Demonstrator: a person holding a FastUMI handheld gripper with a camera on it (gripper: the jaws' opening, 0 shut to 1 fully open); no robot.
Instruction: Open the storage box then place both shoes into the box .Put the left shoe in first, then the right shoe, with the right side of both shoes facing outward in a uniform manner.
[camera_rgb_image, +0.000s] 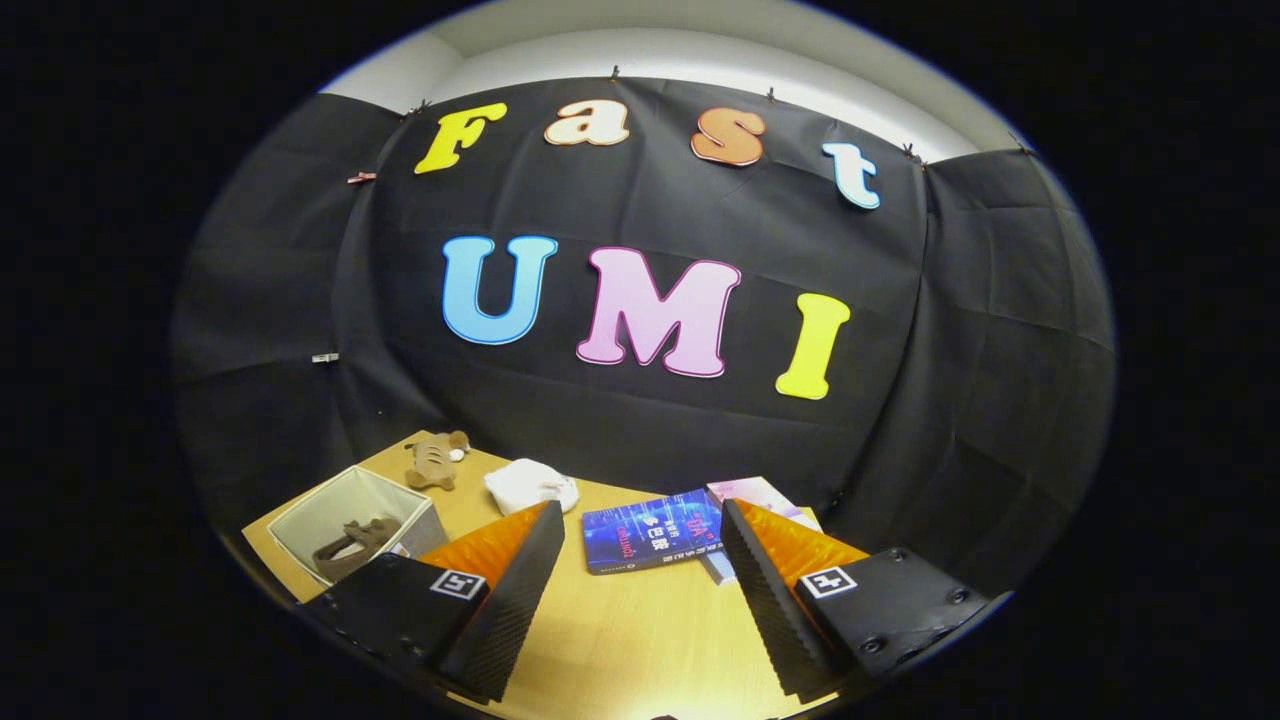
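Pale wood makes up the table (620, 640), seen from the gripper view, and the gripper (640, 520) hangs above it with its two fingers spread wide, nothing between them but bare tabletop. Just ahead of the gap, lying flat on the wood, is a blue book (652, 532), and a second book (765, 498) with a pinkish cover lies partly under it on the side of the right finger (765, 590). Beyond the left finger (515, 600), farther back on the table, sits a crumpled white cloth (531, 485), apart from the books. Farther out past the left finger stands the box (340, 505), an open-topped grey bin with pale walls, near the table's corner. Inside it lies a dark brownish thing (352, 545), possibly a shoe, though it is too small and dim to be sure. Behind the box, near the table's far edge, rests a small brown plush toy (436, 460), close to the cloth but not touching it. Black cloth walls close the booth behind the table.
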